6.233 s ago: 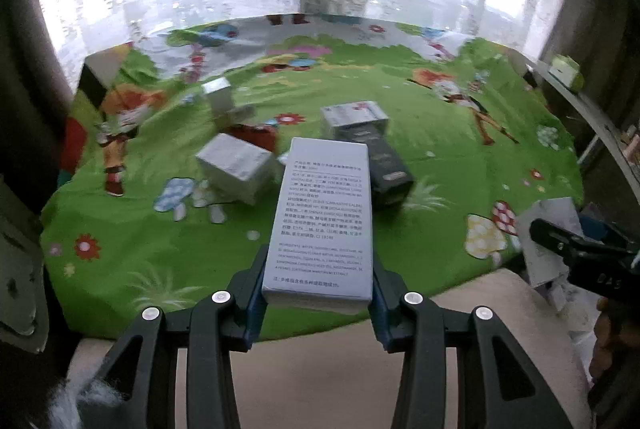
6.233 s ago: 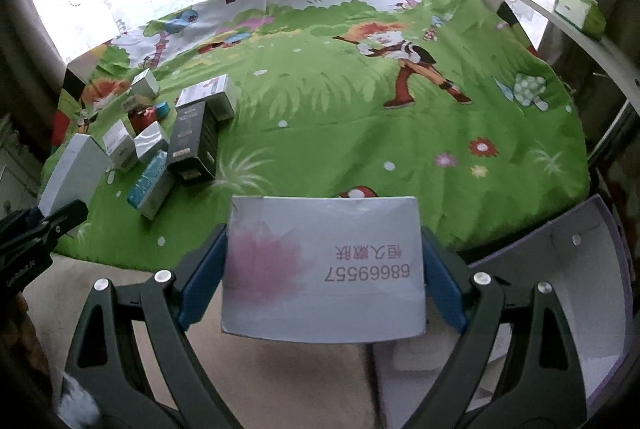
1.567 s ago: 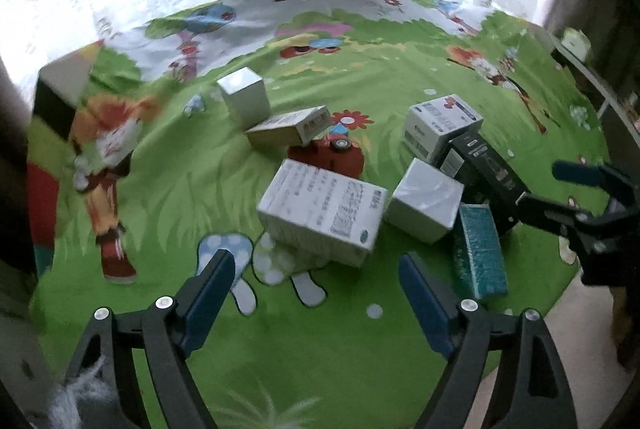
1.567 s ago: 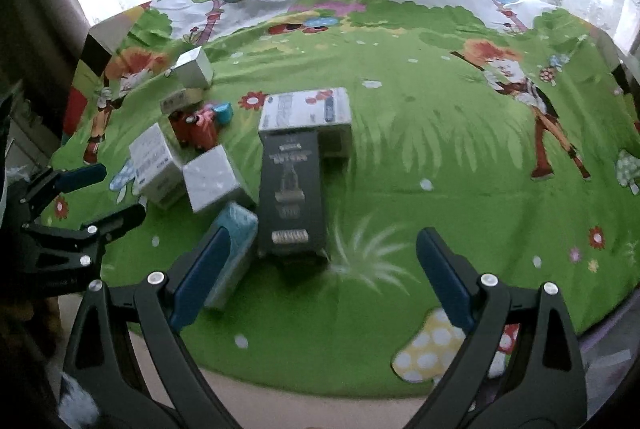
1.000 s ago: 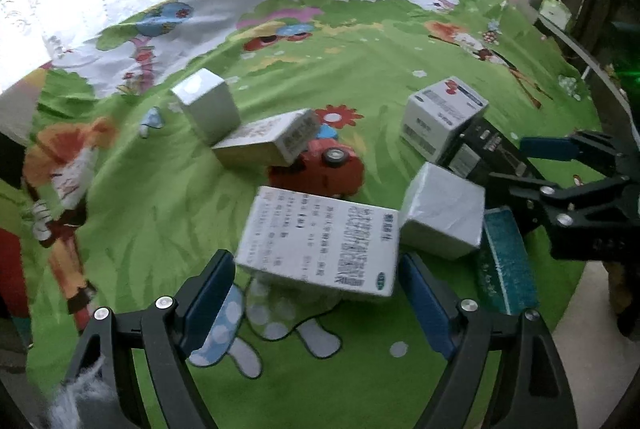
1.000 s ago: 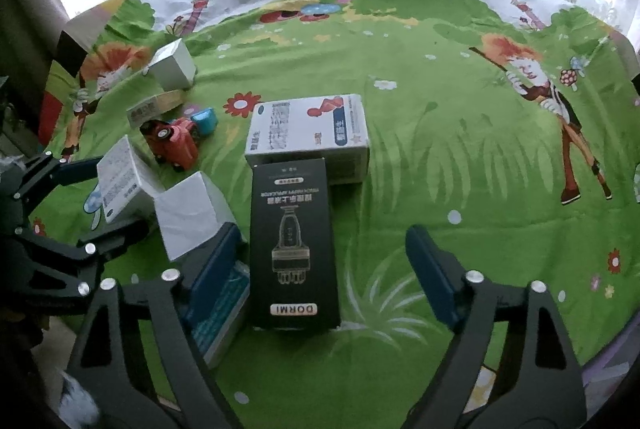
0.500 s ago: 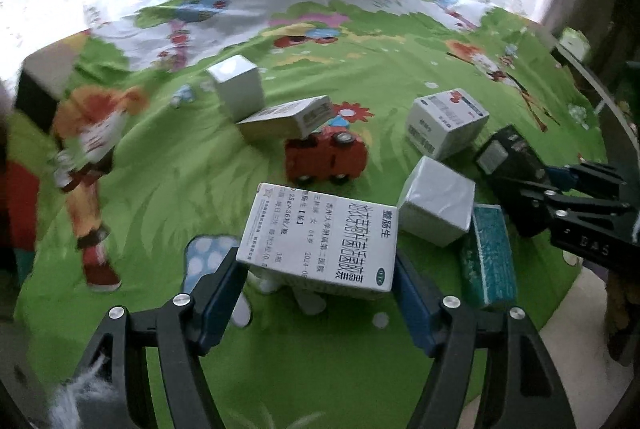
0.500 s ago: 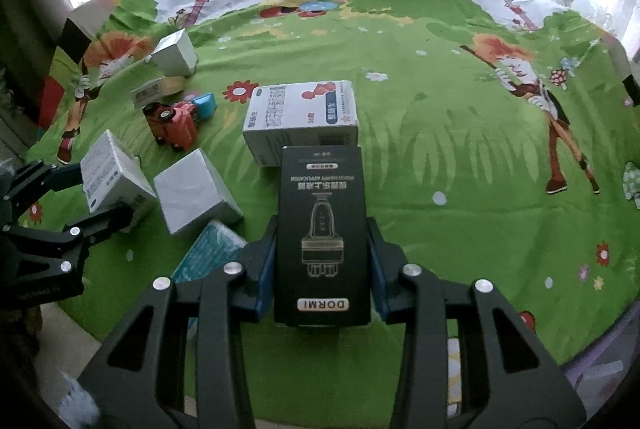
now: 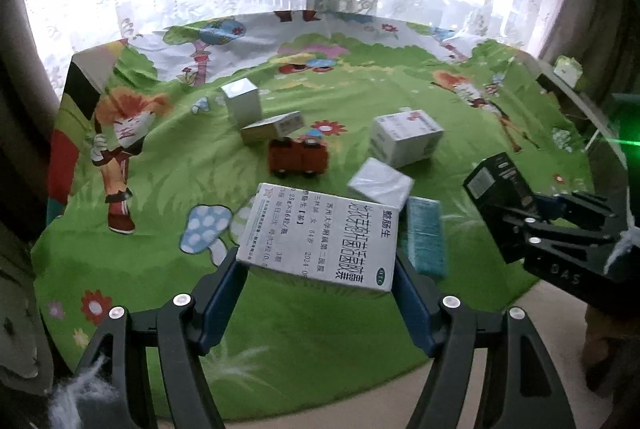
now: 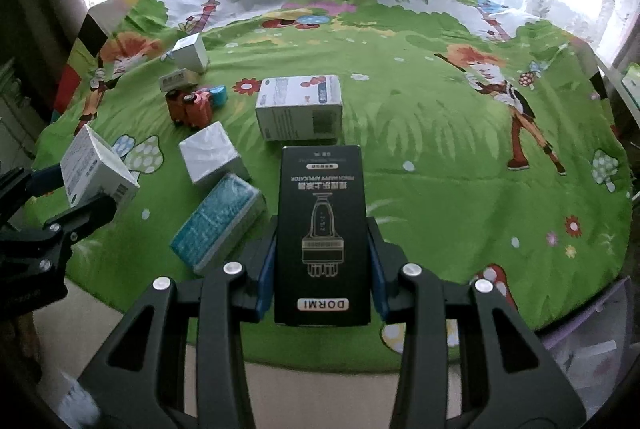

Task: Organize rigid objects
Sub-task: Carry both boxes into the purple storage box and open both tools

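Left gripper [image 9: 320,289]: clamped on white medicine box [image 9: 320,235], lifted off the mat.
Right gripper [image 10: 322,269]: clamped on black box [image 10: 323,229], raised.
Green mat [image 10: 420,133]: carries teal box [image 10: 218,223], silver box [image 10: 210,157], red toy car [image 10: 188,107].

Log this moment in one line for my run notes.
left gripper: shut on white medicine box | right gripper: shut on black DORMI box | both boxes: off green mat
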